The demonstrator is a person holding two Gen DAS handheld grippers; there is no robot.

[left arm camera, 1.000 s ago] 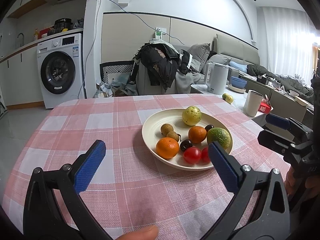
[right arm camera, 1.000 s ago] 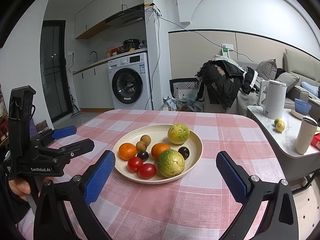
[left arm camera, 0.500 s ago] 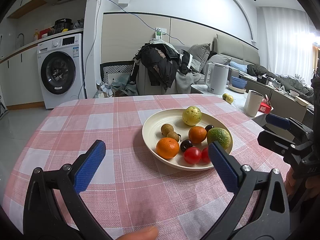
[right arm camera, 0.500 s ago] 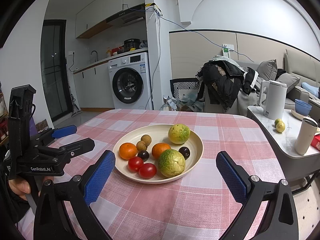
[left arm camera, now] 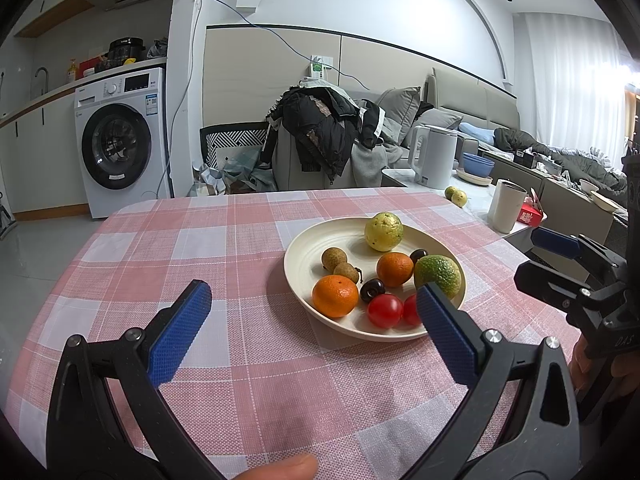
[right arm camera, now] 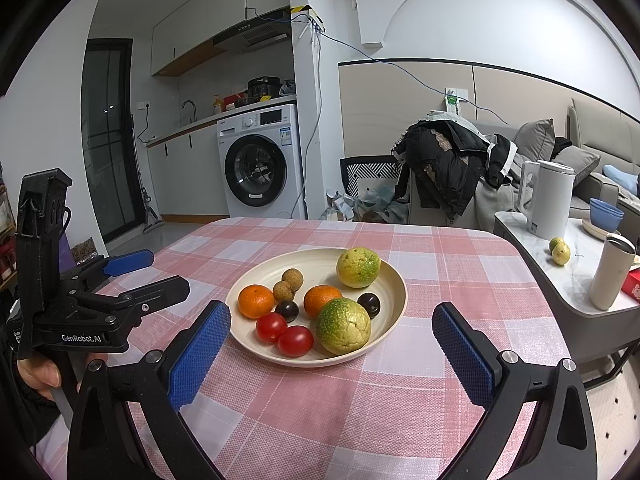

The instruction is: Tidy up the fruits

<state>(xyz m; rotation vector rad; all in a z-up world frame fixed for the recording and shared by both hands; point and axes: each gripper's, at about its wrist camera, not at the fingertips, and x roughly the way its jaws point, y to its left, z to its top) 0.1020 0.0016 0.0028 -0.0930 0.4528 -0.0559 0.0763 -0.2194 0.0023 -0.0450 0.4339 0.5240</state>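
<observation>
Table (left arm camera: 240,380): bare cloth around plate (right arm camera: 394,280), fruit all inside rim.
Left gripper (left arm camera: 308,320): wide, empty.
Right gripper (right arm camera: 332,336): wide, empty.

A lived-in home, open-plan, kitchen running into living room. Against the back wall, a white front-loading washing machine (right arm camera: 259,158) under a counter with a curved tap (right arm camera: 189,109) and a steel range hood (right arm camera: 252,36) beneath white cabinets. Nearby, a grey upholstered sofa (left arm camera: 472,108) with cushions, dark jackets heaped over a chair (left arm camera: 320,132), sheer white curtains (left arm camera: 572,80). In front, a bench under a pink-and-white checked cloth (left arm camera: 224,240), and to one side a marble-topped side table (right arm camera: 568,264) with a white electric kettle (right arm camera: 548,200).
</observation>
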